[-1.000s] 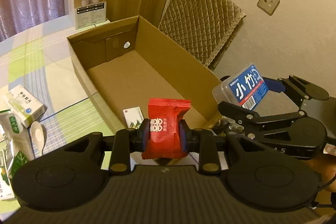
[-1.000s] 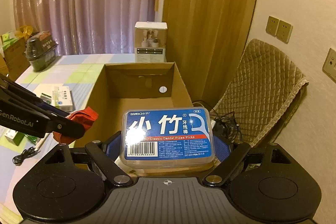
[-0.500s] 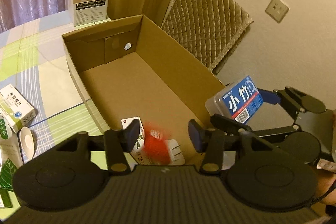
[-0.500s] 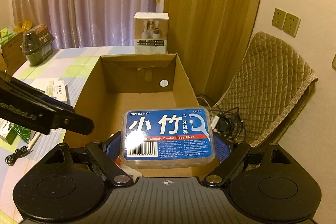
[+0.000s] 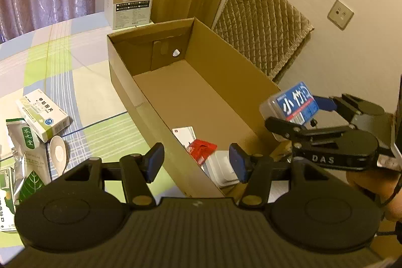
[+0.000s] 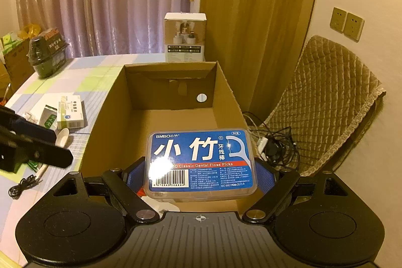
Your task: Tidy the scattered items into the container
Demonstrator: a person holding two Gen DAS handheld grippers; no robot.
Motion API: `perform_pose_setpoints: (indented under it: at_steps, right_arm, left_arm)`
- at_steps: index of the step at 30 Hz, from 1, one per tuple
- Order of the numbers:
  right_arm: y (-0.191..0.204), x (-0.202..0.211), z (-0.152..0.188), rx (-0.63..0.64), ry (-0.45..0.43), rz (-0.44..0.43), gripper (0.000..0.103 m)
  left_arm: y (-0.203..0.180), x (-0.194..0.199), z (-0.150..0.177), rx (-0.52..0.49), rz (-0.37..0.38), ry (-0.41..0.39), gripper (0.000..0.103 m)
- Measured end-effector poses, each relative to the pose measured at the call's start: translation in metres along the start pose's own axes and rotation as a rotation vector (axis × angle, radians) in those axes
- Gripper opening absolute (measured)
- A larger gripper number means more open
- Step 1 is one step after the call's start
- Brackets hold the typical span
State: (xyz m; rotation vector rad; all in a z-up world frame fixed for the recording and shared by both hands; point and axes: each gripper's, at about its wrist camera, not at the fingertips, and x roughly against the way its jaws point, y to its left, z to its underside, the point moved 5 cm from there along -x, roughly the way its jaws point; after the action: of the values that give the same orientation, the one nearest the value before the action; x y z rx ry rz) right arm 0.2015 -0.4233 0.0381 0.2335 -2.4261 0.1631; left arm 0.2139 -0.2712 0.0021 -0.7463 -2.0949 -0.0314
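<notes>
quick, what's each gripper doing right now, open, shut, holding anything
left gripper: jaws opening, nothing between them; red packet lies in the cardboard box.
right gripper: shut on the floss pick box.

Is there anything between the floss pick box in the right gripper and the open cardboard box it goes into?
Nothing visible. The floss pick box sits above the cardboard box, whose bare floor lies right ahead.

Dim amber light, warped fisheye edges
</notes>
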Motion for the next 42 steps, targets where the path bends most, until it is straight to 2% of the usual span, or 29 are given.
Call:
perform_pose_setpoints:
  at_steps: [4, 9, 12, 19, 24, 31, 42]
  right_arm:
    - [0.001, -0.003, -0.002, -0.004, -0.003, -0.009, 0.088]
    - [0.002, -0.01, -0.001, -0.005, 0.006, -0.037, 0.088]
    - [0.004, -0.009, -0.001, 0.003, -0.019, -0.03, 0.103]
    - [0.0, 0.002, 0.002, -0.015, -0.044, -0.006, 0.103]
    - [0.001, 0.017, 0.015, -0.038, -0.046, 0.008, 0.103]
    - [0.012, 0.034, 0.025, -0.069, -0.043, 0.006, 0.103]
    - [0.056, 0.064, 0.025, -0.075, -0.075, -0.071, 0.103]
  left_arm:
    - [-0.001, 0.001, 0.001, -0.002, 0.001, -0.006, 0.06]
    - [0.004, 0.003, 0.004, 0.015, 0.001, -0.009, 0.062]
    - [0.009, 0.004, 0.007, 0.028, -0.003, -0.007, 0.063]
    - [0.019, 0.007, 0.018, 0.04, -0.017, -0.001, 0.064]
    - [0.019, 0.017, 0.031, -0.01, -0.062, 0.001, 0.07]
    - [0.022, 0.035, 0.053, -0.019, -0.092, 0.003, 0.074]
    - [0.048, 0.084, 0.101, 0.046, -0.165, -0.013, 0.08]
